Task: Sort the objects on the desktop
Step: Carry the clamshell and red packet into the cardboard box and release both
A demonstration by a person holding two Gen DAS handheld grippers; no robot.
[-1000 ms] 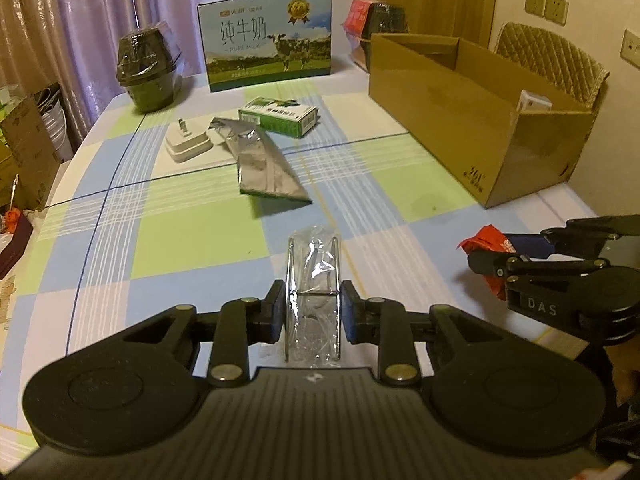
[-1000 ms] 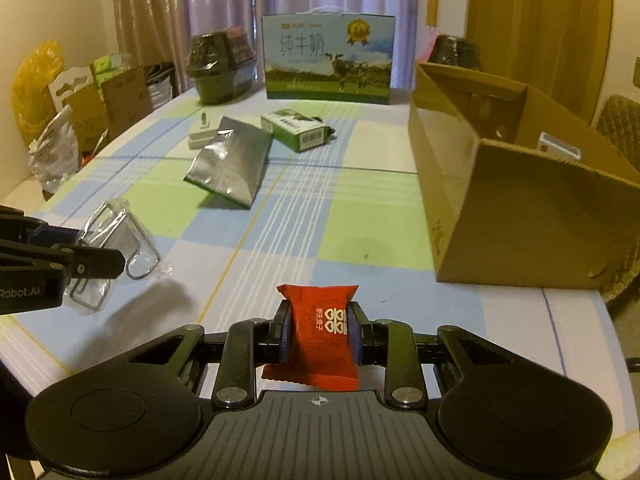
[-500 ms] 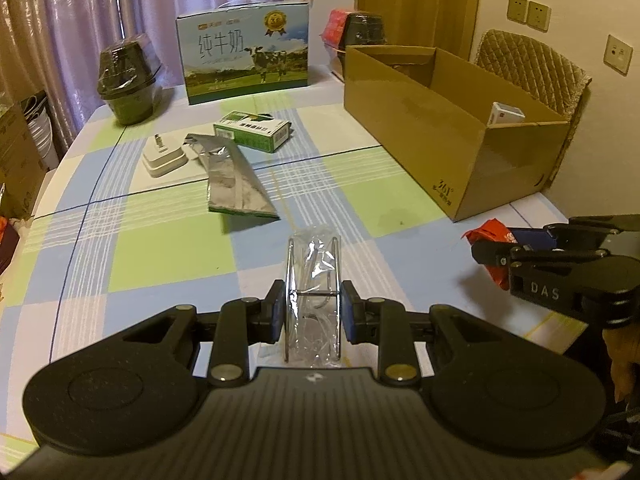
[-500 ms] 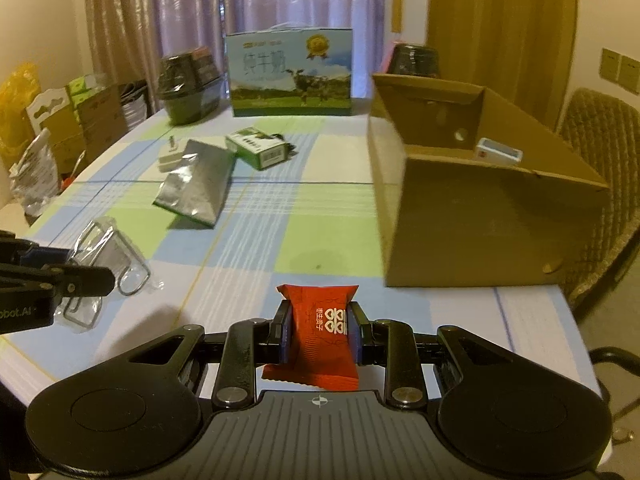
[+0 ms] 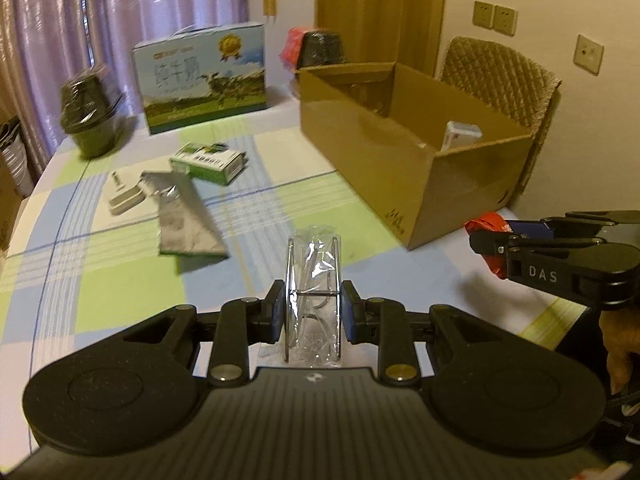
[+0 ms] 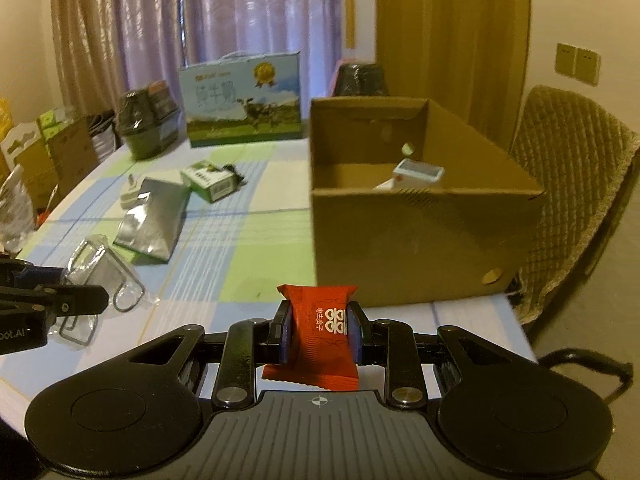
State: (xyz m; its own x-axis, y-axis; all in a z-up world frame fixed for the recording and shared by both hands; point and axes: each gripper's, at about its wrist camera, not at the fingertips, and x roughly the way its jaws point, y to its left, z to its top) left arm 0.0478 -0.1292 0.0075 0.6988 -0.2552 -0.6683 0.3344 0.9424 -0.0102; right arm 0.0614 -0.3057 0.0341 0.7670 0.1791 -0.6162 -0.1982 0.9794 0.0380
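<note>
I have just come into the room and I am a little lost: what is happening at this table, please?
A person is sorting table items with two handheld grippers. The left gripper has its jaws shut on a clear plastic packet with wire clips. The right gripper has its jaws shut on a red snack sachet. Both are held above the checked tablecloth, near the open brown cardboard box, which already holds a small white box.
</note>
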